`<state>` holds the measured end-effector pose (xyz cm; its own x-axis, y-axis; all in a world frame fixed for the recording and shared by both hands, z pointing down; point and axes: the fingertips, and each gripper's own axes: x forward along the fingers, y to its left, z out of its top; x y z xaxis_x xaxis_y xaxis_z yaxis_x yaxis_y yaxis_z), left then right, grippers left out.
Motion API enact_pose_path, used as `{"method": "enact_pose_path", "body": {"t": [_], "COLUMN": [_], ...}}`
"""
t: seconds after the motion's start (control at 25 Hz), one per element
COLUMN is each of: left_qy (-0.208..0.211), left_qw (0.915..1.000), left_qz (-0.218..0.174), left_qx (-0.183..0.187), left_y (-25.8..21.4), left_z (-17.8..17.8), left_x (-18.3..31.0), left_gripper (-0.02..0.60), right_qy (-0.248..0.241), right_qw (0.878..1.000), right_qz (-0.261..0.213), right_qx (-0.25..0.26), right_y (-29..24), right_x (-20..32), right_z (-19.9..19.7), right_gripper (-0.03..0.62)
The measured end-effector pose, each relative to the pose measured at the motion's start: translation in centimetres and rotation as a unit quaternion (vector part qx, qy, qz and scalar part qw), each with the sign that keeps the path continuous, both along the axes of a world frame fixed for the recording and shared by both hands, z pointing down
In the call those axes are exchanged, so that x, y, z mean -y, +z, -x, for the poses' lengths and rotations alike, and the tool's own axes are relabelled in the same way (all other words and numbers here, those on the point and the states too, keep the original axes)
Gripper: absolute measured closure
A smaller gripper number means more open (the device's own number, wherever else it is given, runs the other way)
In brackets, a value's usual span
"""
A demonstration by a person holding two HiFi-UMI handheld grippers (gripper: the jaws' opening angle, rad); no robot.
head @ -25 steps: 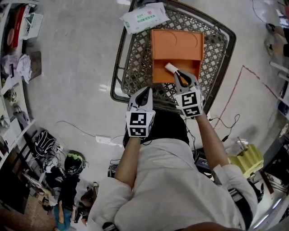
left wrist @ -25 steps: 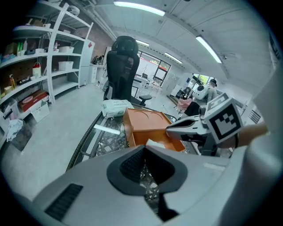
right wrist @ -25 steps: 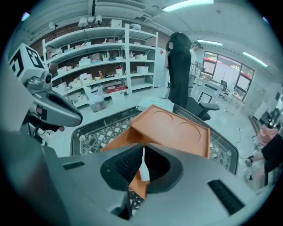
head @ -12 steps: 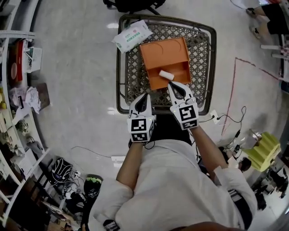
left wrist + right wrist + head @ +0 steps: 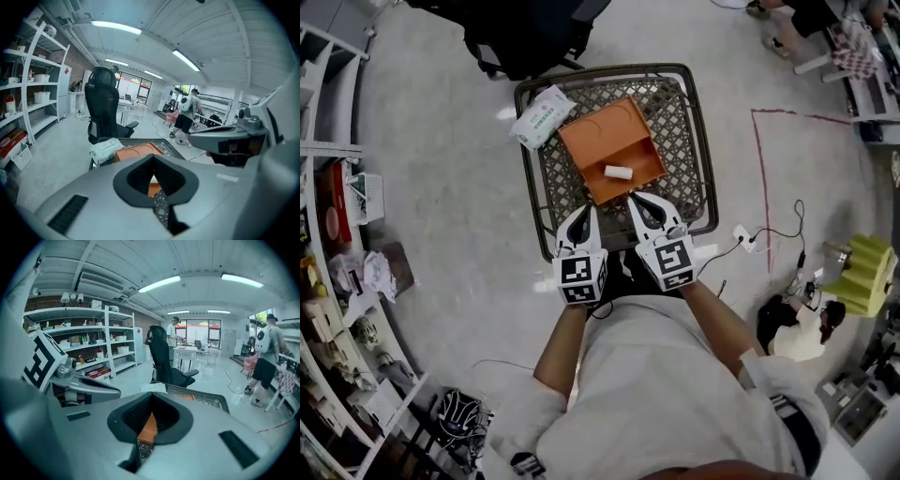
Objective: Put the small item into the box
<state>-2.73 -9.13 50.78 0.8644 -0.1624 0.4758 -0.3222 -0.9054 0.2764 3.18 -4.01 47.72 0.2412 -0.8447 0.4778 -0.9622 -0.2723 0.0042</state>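
A pale, glossy floor (image 5: 441, 206) fills the head view, with open shelves (image 5: 337, 309) full of odds and ends down its left edge. The person, in a light shirt (image 5: 656, 394), stands over a square wire basket (image 5: 686, 122) with a dark rim. A black office chair (image 5: 525, 37) stands just beyond the basket's far side.

An orange box (image 5: 595, 136) sits tilted inside the basket on the mesh. It has two compartments, the far one with round hollows pressed into its bottom. A white pack of wipes (image 5: 539, 115) rests over the basket's far left corner, just beside the box.

The left gripper (image 5: 584, 208) and the right gripper (image 5: 635, 197) hang side by side above the basket's near rim, both pointing toward the box. Each gripper's own view shows its jaws closed tip to tip with nothing between them.

The small item (image 5: 618, 172), a short white block, lies loose in the box's near compartment, apart from both grippers.
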Motion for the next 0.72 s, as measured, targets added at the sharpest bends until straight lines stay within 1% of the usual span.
{"method": "enact_pose_path", "body": {"t": [0.2, 0.32, 0.44, 0.6, 0.72], "left_qy": [0.002, -0.004, -0.012, -0.014, -0.028], "left_qw": [0.9992, 0.9984, 0.9975, 0.9944, 0.9908], "left_qz": [-0.014, -0.032, -0.043, -0.077, -0.097], "left_qx": [-0.037, -0.047, -0.054, -0.072, -0.091], "left_y": [-3.3, -4.6, -6.4, -9.1, -11.5], "left_z": [-0.4, -1.3, -1.6, -2.5, -2.5], "left_x": [-1.9, -2.8, -5.5, -8.7, -11.1], "left_gripper": [0.574, 0.574, 0.574, 0.574, 0.574], "right_qy": [0.009, 0.007, 0.006, 0.012, 0.013], "right_qw": [1.0, 0.999, 0.997, 0.993, 0.989], "right_qz": [-0.016, -0.038, -0.059, -0.104, -0.135], "right_qx": [-0.018, -0.035, -0.045, -0.051, -0.062], "right_y": [-2.5, -4.2, -6.2, -9.2, -11.8], "right_x": [-2.6, -3.8, -6.8, -10.0, -13.0], "right_z": [-0.7, -1.6, -2.3, -3.8, -4.2], "right_gripper": [0.591, 0.591, 0.591, 0.591, 0.591]}}
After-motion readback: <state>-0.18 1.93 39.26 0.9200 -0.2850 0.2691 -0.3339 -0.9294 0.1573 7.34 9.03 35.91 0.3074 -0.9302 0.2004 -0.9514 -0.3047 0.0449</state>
